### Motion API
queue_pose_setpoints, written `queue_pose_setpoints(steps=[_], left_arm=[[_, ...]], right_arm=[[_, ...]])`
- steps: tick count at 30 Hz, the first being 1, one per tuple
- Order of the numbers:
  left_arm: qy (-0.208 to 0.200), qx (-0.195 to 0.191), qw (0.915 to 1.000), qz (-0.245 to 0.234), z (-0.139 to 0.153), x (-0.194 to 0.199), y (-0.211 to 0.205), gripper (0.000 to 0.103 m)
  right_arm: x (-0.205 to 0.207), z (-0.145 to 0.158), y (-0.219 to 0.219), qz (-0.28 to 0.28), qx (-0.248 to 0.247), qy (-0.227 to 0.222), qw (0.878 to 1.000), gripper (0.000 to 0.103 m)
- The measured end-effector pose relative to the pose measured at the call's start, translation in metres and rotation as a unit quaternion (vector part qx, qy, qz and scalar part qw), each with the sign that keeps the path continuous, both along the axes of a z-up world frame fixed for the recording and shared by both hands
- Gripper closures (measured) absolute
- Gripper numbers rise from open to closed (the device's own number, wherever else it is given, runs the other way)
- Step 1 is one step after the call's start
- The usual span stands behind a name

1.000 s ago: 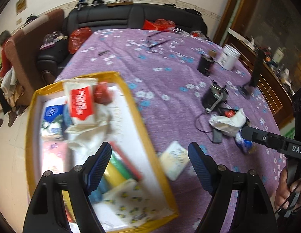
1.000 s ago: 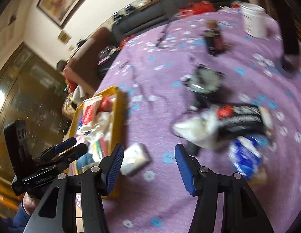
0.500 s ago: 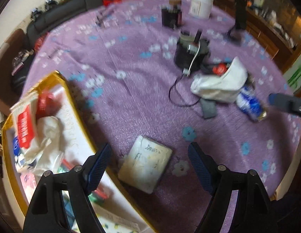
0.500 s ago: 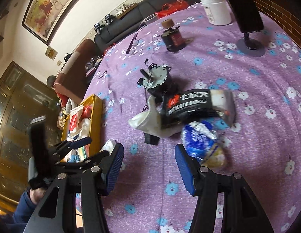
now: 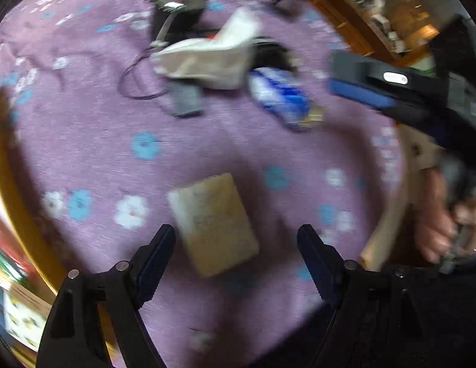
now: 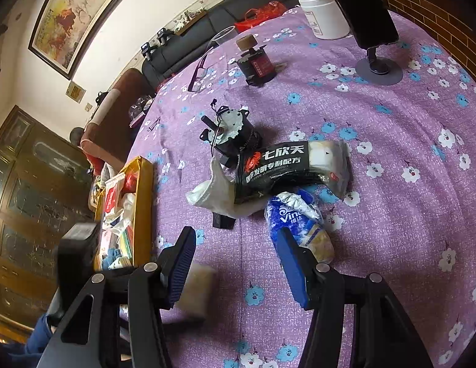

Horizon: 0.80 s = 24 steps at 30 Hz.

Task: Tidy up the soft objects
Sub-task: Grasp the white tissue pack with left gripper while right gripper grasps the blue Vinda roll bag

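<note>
On the far left you have the yellow tray (image 6: 143, 202), already holding packets and cloths, at the edge of the purple cloth (image 6: 391, 159). Just beside the tray lies the pale packet (image 5: 214, 224), flat on the cloth. Your left gripper (image 5: 236, 247) points down at it, with the jaws wide apart. The packet sits between the fingers but a bit ahead of them, and the pads do not touch it, so this gripper holds nothing. The left view is blurred, so I cannot read any print on the packet.

Further right, in the middle of the cloth, a white bag (image 6: 213, 193) lies against a black pouch (image 6: 287, 165), and a small motor (image 6: 228, 132) stands behind them. Touching the pouch, nearer to you, is the blue pack (image 6: 296, 217).

Your right gripper (image 6: 236, 260) is about half open and empty. Its right finger (image 6: 291, 260) stands in front of the blue pack, but I cannot tell if it touches it. Far right stands a black stand (image 6: 379, 67).
</note>
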State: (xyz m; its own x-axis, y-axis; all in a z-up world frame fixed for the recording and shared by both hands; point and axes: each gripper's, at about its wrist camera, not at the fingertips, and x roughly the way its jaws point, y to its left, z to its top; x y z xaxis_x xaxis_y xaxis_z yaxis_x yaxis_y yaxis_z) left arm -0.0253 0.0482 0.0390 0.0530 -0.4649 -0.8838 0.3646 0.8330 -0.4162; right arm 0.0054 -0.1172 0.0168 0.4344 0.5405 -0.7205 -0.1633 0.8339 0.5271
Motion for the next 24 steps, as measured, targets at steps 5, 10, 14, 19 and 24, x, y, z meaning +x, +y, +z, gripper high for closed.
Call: queue_pose_setpoints(steps=[5, 10, 14, 19, 24], left_arm=[[-0.029, 0.036, 0.9981, 0.041, 0.016, 0.001, 0.024, 0.022], [-0.009, 0.027, 0.9985, 0.048, 0.011, -0.002, 0.013, 0.022], [-0.011, 0.054, 0.9979, 0.035, 0.002, -0.006, -0.008, 0.021], [-0.029, 0.085, 0.9959, 0.010, -0.006, -0.007, -0.037, 0.021], [-0.072, 0.139, 0.9877, 0.002, -0.016, -0.011, -0.049, 0.052]], right_arm=[[0.000, 0.000, -0.003, -0.004, -0.001, 0.000, 1.000, 0.044], [0.000, -0.005, -0.014, -0.025, -0.007, 0.007, 1.000, 0.044], [0.001, -0.011, -0.026, -0.047, -0.013, 0.019, 0.999, 0.044], [0.000, -0.020, -0.042, -0.066, -0.025, 0.030, 0.997, 0.040], [0.004, -0.024, -0.043, -0.052, -0.042, 0.032, 0.997, 0.039]])
